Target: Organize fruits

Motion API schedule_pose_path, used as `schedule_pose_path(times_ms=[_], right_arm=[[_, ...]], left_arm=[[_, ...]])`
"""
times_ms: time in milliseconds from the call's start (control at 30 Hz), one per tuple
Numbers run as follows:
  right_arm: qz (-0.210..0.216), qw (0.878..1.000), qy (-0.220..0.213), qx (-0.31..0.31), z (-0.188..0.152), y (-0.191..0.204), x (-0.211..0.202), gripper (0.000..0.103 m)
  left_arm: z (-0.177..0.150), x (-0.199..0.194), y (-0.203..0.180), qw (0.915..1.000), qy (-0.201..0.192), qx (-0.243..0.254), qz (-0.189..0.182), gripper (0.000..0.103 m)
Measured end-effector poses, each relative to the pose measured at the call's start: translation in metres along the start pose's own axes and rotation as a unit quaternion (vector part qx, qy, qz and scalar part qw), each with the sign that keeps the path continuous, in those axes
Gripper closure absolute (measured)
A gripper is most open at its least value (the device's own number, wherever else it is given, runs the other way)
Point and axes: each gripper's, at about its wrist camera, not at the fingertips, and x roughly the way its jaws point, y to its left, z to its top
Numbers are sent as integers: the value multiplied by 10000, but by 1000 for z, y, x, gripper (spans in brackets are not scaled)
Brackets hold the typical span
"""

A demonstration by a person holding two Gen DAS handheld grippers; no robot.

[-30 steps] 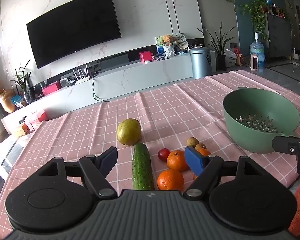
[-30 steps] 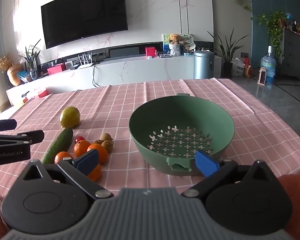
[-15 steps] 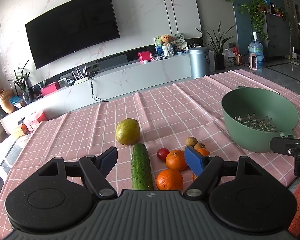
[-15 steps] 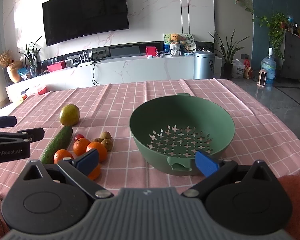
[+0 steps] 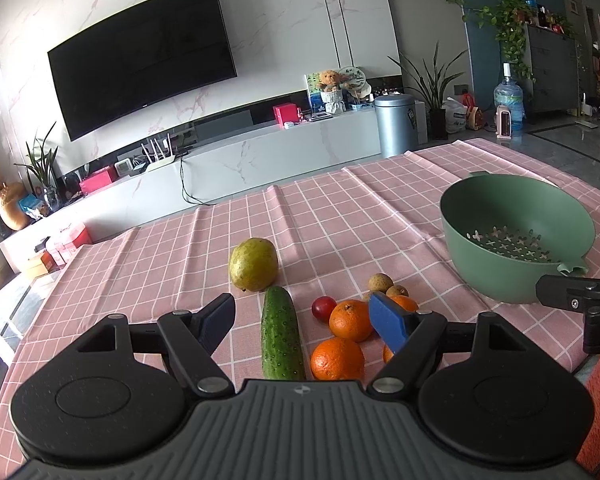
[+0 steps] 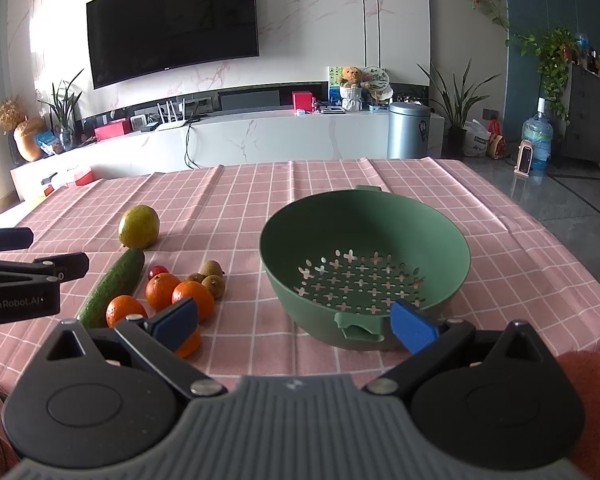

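The worktop (image 6: 500, 264) is covered by a pink checked cloth (image 6: 236, 208) with a few creases running across it. On the cloth a green colander (image 6: 452, 248) stands to the right. To its left lies a cluster of produce: a yellow-green pear (image 6: 138, 221) farthest back, a cucumber (image 6: 114, 286) lying lengthwise, a small red tomato (image 6: 157, 270), several oranges (image 6: 162, 290) touching one another, and small brown fruits (image 6: 213, 285) just beside them.

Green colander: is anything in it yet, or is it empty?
Empty. The green colander shows its bare perforated bottom in both views; the oranges, cucumber and pear all lie on the tablecloth beside it.
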Motion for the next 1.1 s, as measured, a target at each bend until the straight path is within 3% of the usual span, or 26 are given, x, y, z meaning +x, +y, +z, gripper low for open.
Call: schedule_pose_path(times_ms=[1100], right_arm=[[-24,10000,34,-69,-4,0,2,4]], left_arm=[[-2,1,-4,10000,6,14,17,13]])
